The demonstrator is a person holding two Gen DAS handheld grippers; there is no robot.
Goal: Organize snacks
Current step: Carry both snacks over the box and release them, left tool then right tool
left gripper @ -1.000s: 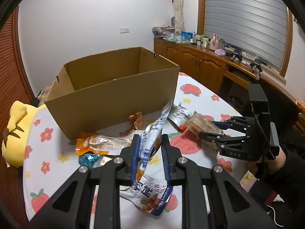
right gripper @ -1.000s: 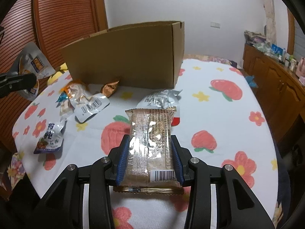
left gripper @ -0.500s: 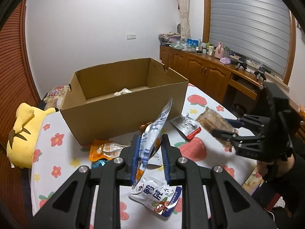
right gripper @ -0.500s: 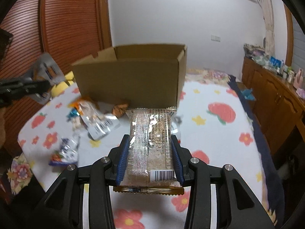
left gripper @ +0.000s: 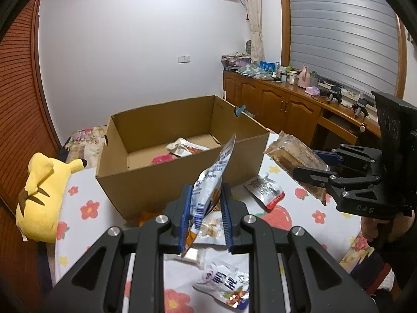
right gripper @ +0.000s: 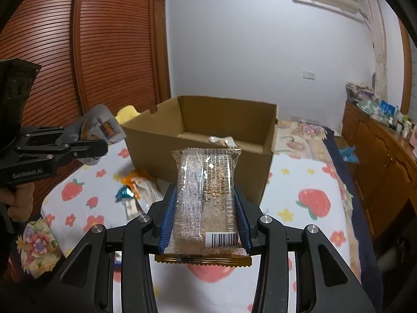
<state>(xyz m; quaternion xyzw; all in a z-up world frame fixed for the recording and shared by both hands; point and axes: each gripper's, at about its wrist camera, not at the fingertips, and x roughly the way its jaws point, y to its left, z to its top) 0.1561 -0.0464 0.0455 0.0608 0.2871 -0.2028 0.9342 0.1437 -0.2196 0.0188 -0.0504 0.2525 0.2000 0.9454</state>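
Note:
An open cardboard box (left gripper: 146, 182) (right gripper: 198, 156) stands on the flowered tablecloth, with a couple of snack packs inside. My left gripper (left gripper: 206, 206) is shut on a silver and blue snack pouch (left gripper: 213, 177), held in the air in front of the box; the pouch also shows in the right wrist view (right gripper: 101, 127). My right gripper (right gripper: 206, 214) is shut on a clear-wrapped sesame cracker pack (right gripper: 208, 193), held above the table near the box's right corner; the pack also shows in the left wrist view (left gripper: 294, 154).
Loose snack packs lie on the table in front of the box: a silver pack (left gripper: 265, 190), a blue and white pack (left gripper: 226, 284), an orange pack (right gripper: 138, 182). A yellow plush toy (left gripper: 41, 195) lies left of the box. Wooden cabinets (left gripper: 286, 112) stand behind.
Both grippers have risen with their packs and moved toward the box. The inside of the box now shows in both views.

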